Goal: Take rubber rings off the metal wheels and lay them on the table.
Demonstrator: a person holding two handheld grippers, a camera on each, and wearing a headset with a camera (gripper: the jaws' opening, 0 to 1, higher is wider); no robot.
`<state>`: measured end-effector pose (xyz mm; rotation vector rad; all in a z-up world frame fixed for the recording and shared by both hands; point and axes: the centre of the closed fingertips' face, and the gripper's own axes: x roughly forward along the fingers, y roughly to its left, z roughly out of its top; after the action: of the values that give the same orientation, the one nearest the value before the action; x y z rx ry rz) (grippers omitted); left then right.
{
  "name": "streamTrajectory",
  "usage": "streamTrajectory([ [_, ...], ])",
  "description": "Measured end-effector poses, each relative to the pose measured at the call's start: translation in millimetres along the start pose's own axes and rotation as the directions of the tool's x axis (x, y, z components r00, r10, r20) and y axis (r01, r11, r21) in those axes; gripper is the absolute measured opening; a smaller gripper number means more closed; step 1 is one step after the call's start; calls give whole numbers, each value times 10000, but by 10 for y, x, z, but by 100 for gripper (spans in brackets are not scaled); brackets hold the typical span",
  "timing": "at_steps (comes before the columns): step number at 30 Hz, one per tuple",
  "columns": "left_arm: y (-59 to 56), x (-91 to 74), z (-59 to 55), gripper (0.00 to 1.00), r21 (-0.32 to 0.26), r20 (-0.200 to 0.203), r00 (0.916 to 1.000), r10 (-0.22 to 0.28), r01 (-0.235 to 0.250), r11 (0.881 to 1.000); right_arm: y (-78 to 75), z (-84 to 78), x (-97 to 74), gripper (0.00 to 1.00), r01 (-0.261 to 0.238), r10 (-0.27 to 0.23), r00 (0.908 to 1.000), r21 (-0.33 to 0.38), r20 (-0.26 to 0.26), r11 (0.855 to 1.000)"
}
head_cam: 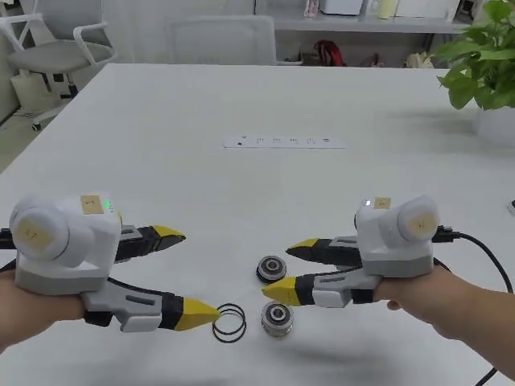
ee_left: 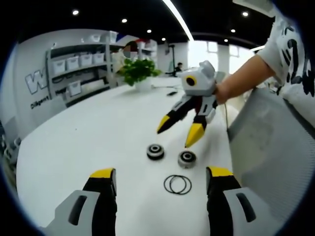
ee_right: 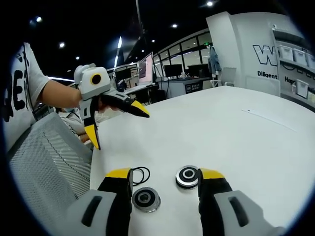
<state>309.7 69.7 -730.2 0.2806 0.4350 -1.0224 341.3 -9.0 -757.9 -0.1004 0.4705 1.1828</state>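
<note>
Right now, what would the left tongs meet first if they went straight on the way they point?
Probably the loose rubber rings just ahead of the left tongs; height above the table is unclear.

bright, even light comes from ceiling spots and a strip. faint soft shadows lie on the table under the left gripper and right gripper. the head view is sharp; the gripper views bend at the edges, and the windows are blown out.

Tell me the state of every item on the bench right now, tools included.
Left tool: open, empty.
Right tool: open, empty.
Rubber rings: two, loose, overlapping, flat on the table.
Far metal wheel: lying flat, dark outer band.
Near metal wheel: lying flat, silvery outside.
</note>
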Motion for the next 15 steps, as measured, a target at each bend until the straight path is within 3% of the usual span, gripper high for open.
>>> streamTrajectory([
  [15,78,181,-31,71,-194,-104,9999,7,-9,9998,-179,-99,-26,43,536,-533,9985,441,-94,9976],
])
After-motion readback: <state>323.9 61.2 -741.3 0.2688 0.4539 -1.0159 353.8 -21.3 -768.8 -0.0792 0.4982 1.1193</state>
